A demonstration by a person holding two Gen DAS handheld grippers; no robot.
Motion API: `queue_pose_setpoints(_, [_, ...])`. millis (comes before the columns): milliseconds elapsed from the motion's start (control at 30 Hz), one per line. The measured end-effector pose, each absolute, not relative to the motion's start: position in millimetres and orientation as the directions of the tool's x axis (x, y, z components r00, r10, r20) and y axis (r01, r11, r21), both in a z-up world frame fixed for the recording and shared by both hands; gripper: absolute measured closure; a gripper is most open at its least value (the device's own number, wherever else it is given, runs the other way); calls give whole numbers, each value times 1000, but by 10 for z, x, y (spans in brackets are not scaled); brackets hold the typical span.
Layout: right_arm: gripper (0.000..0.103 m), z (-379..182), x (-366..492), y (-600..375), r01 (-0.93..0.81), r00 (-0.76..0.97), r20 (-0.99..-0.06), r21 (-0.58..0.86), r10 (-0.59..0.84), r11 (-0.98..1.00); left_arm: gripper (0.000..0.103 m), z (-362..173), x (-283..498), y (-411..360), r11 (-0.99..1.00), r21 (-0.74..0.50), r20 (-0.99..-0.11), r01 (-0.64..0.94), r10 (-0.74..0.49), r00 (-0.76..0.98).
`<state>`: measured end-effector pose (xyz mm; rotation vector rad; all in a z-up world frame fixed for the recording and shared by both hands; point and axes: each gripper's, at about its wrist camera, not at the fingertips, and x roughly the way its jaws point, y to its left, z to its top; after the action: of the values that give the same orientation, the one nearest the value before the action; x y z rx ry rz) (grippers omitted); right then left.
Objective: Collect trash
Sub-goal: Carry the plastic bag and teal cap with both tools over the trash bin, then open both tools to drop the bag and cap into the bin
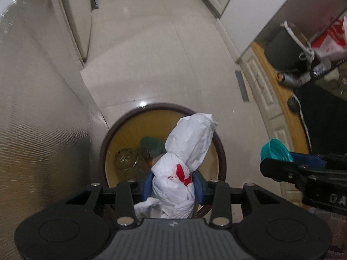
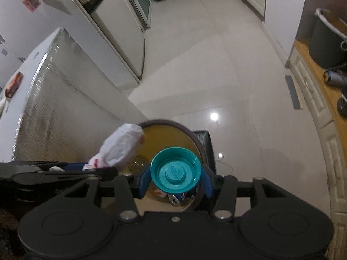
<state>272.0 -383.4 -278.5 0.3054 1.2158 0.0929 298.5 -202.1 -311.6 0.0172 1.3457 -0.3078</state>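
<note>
The left gripper [image 1: 173,187] pinches a knotted white plastic bag [image 1: 186,149] with red print between its blue pads, holding it above the open round trash bin [image 1: 221,151]. The right gripper [image 2: 174,181] clamps a teal plastic lid [image 2: 175,171] over the same bin, just right of the bag. Inside the bin lie a clear glass jar [image 1: 125,159] and crushed cans [image 2: 180,198]. The bin stands on a pale tiled floor [image 2: 206,65] beside a silver-panelled cabinet [image 1: 43,119] on its left.

The left tongs [image 1: 173,186] have matte black arms, blue pads [image 1: 198,184], silver round screws and a ribbed grey body. The right tongs [image 2: 175,183] match them, with blue pads [image 2: 143,181] and black round discs either side.
</note>
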Motion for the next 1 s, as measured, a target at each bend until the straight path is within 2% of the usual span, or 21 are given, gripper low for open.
queue_pose_setpoints(133, [53,-2925,2718,-3819,94,321,-916,284,241,954,60,-3360,3015,-2067,953,-184,-964,242,-223,145])
queue_pose_setpoints(200, [53,-2976,2716,-3806,99,314,-919,283,240,954,48,-3495,3024,-2079,951,-182,-972,252,-212,99])
queue_pose_setpoints(267, [53,-3022,2730,-3795,107,305,-922,282,238,954,41,-3593,3002,-2072,952,-155,-981,264,-180,76])
queue_pose_setpoints(433, [53,-3138,2785,-3770,108,286,-925,289,248,951,34,-3709,2899,-1979,956,-161,-983,246,-177,44])
queue_pose_setpoints(600, [53,-3230,2941,-3734,99,302,-908,331,289,938,22,-3692,2847,-1879,962,-164,-982,219,-180,52])
queue_pose_setpoints(633, [51,-3239,2974,-3731,95,311,-901,348,304,933,20,-3676,2840,-1854,963,-163,-982,213,-179,55])
queue_pose_setpoints(700, [27,-3240,3039,-3720,94,331,-887,371,323,924,13,-3634,2832,-1797,966,-164,-982,202,-179,59])
queue_pose_setpoints(733, [24,-3235,3058,-3717,98,341,-885,368,316,924,12,-3615,2822,-1787,966,-166,-982,197,-181,60])
queue_pose_setpoints(867, [23,-3229,3064,-3725,95,343,-891,349,298,932,3,-3554,2804,-1749,968,-170,-980,187,-185,67])
queue_pose_setpoints(1000, [23,-3275,2945,-3755,102,308,-907,333,288,938,0,-3497,2797,-1736,969,-164,-981,184,-180,77])
